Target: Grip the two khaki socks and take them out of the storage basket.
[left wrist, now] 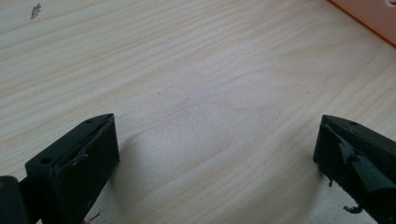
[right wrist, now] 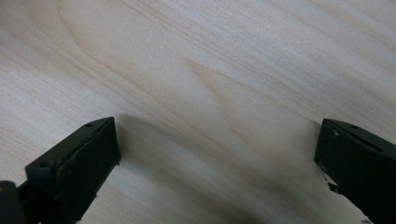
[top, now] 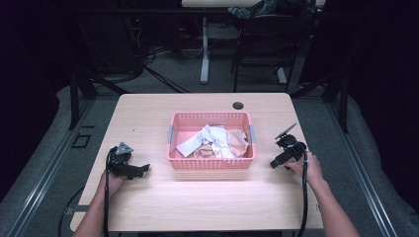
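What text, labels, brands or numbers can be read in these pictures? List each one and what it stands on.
None can be read.
The pink basket, the cloths in it, the wooden table, the left gripper and the right gripper bear no visible lettering.
A small dark mark on the table in the left gripper view is a smudge, not text.

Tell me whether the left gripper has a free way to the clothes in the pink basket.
Probably yes. The left gripper is open, holds nothing, and bare table lies between it and the basket. The clothes lie uncovered; it need only clear the basket's wall.
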